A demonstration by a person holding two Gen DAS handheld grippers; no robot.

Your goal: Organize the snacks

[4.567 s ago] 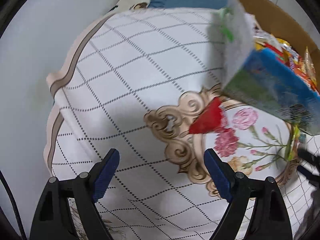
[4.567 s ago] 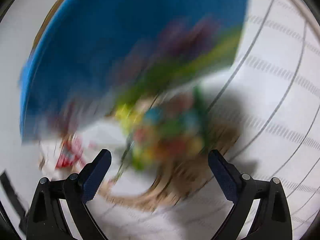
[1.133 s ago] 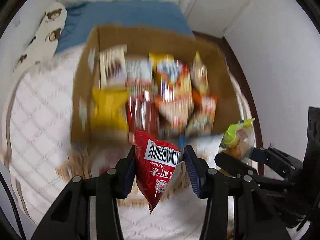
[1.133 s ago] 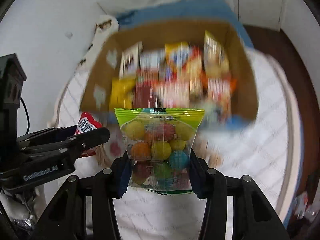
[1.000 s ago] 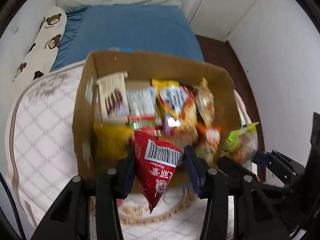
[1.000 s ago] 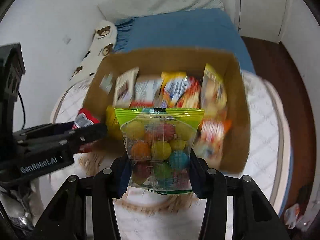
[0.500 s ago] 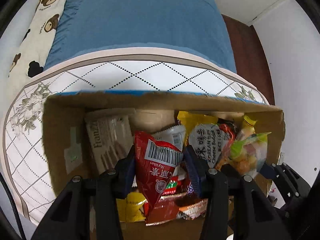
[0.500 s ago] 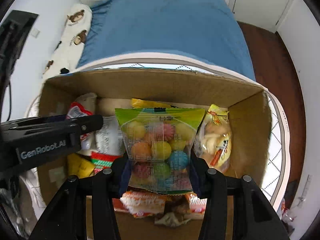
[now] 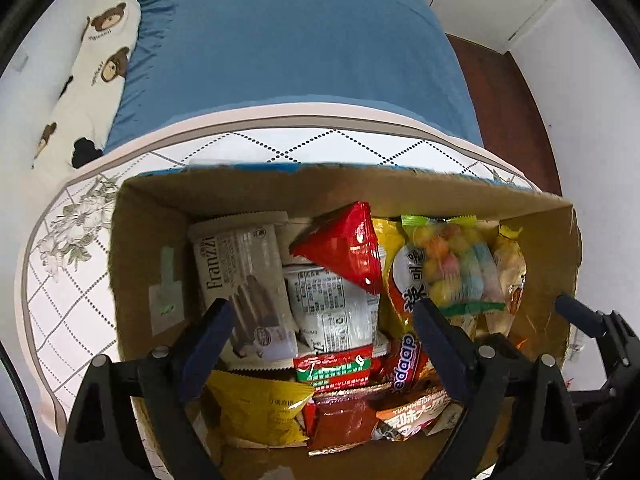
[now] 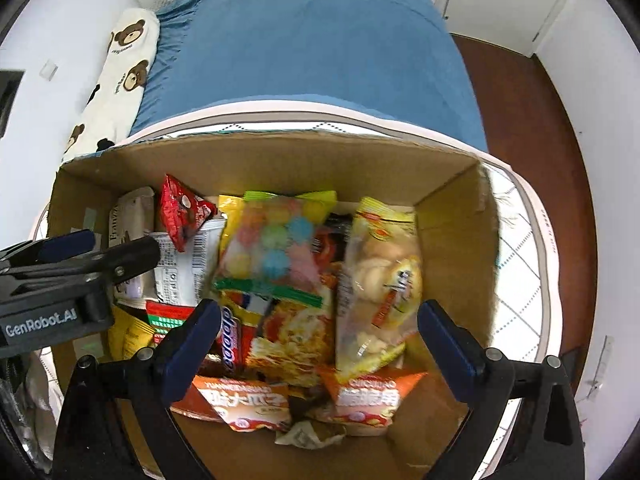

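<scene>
Left black two-finger gripper with blue pads (image 9: 320, 340): pointed straight down, jaws just opened wide, nothing between them. Right black two-finger gripper with blue pads (image 10: 320, 340): likewise downward, just opened, apparently empty. Side by side, near.

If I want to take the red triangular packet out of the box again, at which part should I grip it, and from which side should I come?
Probably from straight above. The red triangular packet lies loose on top of the other snacks in the cardboard box, whose walls block any sideways approach. Grip across its flat upper corner, the thin sealed edge near the far wall, where the jaws can close on both faces. The neighbouring candy bag leaves little room to its right.
</scene>
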